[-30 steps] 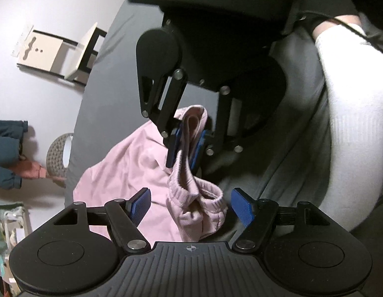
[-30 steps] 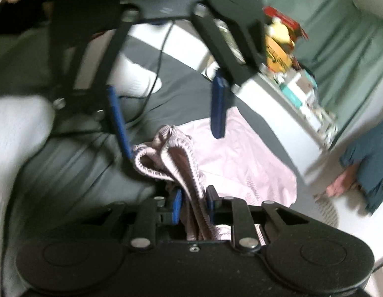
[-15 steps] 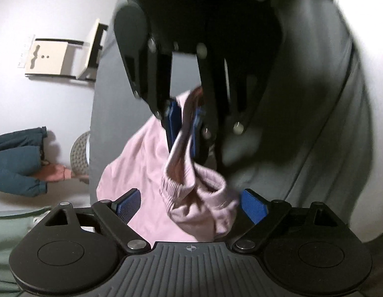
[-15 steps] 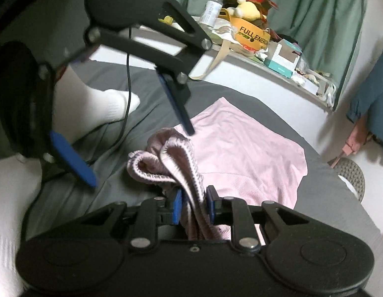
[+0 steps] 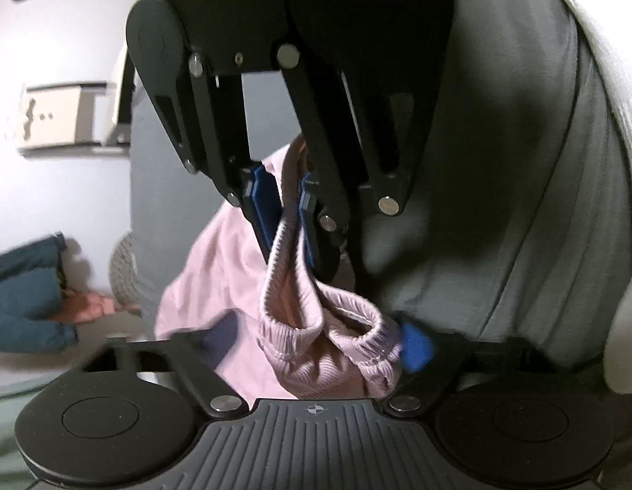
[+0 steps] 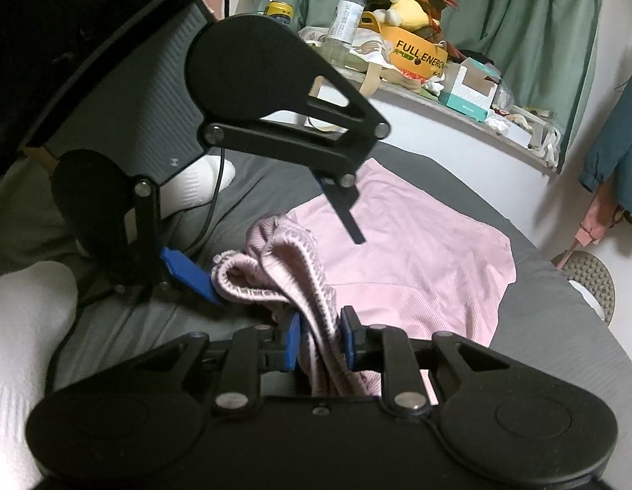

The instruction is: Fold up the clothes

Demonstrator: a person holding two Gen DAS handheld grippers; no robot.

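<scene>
So the big change on my end: the left gripper [image 5: 320, 337] has just been closing in around the bunched waistband [image 5: 348, 326] of the pink shorts [image 6: 418, 245]. A second ago those fingers stood well apart on either side of the bunch, and half a second ago they were even wider. Now the blue pad on one side [image 5: 414, 347] looks right up against the elastic edge, while the other finger is blurred and I can't tell if it has reached the cloth yet. So I wouldn't call it a grip, more like halfway there with the cloth between the fingers.

The right gripper [image 6: 318, 341] hasn't changed at all. It's clamped on a fold of the same waistband, same as before, holding that end lifted off the gray bedsheet [image 6: 561, 326]. The rest of the shorts lie spread flat on the sheet beyond it.

What that means for the fold, as I read it: I'm setting up a two-point hold on the waistband so I can lift and straighten the shorts before folding. The fold itself hasn't started. The waistband is all scrunched up, so I'm a bit worried the left side will pinch several layers at once and the shorts won't open out clean.

My socked foot [image 6: 26, 326] sits close by on the left side, hopefully out of the way.
</scene>
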